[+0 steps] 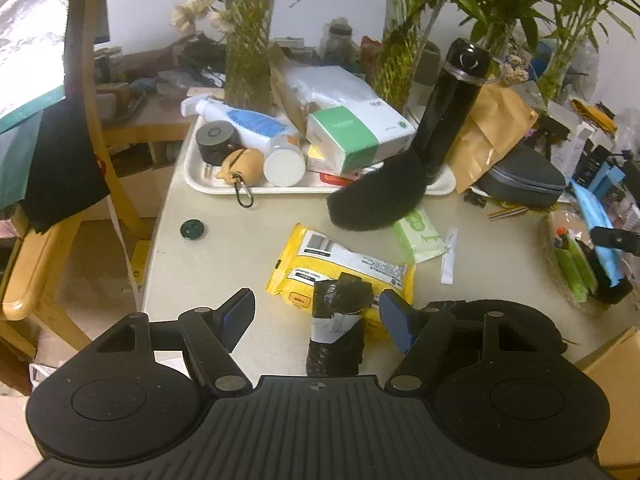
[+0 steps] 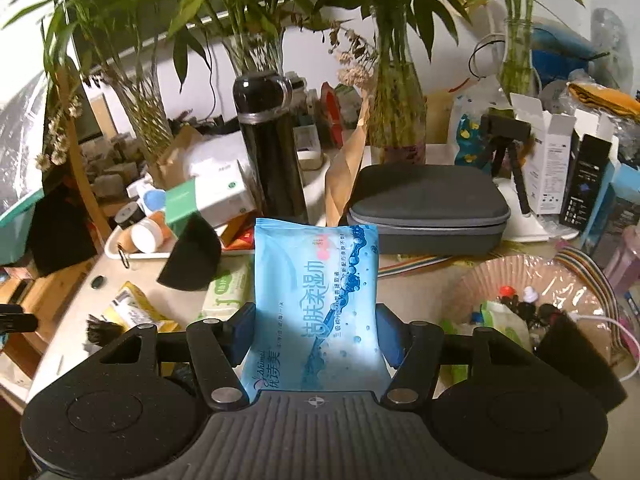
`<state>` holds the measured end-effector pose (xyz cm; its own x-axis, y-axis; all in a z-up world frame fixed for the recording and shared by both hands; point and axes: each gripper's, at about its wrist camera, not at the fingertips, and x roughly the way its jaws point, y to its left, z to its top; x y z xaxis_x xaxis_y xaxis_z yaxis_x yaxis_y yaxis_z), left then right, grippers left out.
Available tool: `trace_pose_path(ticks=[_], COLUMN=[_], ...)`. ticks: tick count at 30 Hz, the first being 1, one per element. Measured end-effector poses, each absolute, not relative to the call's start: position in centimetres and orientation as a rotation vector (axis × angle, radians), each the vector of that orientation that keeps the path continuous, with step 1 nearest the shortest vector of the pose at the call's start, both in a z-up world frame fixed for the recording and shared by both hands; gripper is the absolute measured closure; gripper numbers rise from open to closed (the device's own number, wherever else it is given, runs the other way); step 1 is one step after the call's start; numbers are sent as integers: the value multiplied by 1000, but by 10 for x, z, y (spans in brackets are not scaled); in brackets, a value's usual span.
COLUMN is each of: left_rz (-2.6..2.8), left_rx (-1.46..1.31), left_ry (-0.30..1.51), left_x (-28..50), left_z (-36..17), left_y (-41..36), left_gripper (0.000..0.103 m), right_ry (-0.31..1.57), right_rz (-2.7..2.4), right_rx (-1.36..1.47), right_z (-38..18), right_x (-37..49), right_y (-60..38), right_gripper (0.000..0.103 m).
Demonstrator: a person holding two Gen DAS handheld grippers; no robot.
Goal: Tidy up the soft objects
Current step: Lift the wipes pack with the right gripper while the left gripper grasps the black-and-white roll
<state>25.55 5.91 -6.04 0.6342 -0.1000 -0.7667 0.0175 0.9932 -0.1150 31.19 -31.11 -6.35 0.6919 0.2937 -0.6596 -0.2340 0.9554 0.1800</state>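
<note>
right gripper [image 2: 316,332] clamps blue wipes pack [image 2: 316,304] | soft, light, slick film; hold mid-sides | left gripper [image 1: 316,316] wide, empty

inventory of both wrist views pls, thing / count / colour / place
wet-wipe pack: 1, blue, clamped in right gripper
wipes pack: 1, yellow, flat on table
tissue pack: 1, green, beside yellow pack
fuzzy pad: 1, black, at tray's front edge
wrapped roll: 1, black with white band, between left fingers
flask: 1, black, upright on tray
tray: 1, white, table back
zip case: 1, grey, right of flask
basket: 1, pinkish, table right
button: 1, dark green, table left
left gripper: open
right gripper: shut on pack
</note>
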Motion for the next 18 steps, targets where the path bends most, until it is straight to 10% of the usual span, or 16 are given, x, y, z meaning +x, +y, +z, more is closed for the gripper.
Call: trace_pose_path(ticks=[18], left_rz=[-239], left_rx=[92], left_ry=[1034], left_x=[296], left_z=[-110], left_y=[48], left_gripper=[35], right_ry=[690], right_rz=[377], right_rx=[125], right_z=[-44], right_x=[281], right_y=[-317], right_gripper=[38])
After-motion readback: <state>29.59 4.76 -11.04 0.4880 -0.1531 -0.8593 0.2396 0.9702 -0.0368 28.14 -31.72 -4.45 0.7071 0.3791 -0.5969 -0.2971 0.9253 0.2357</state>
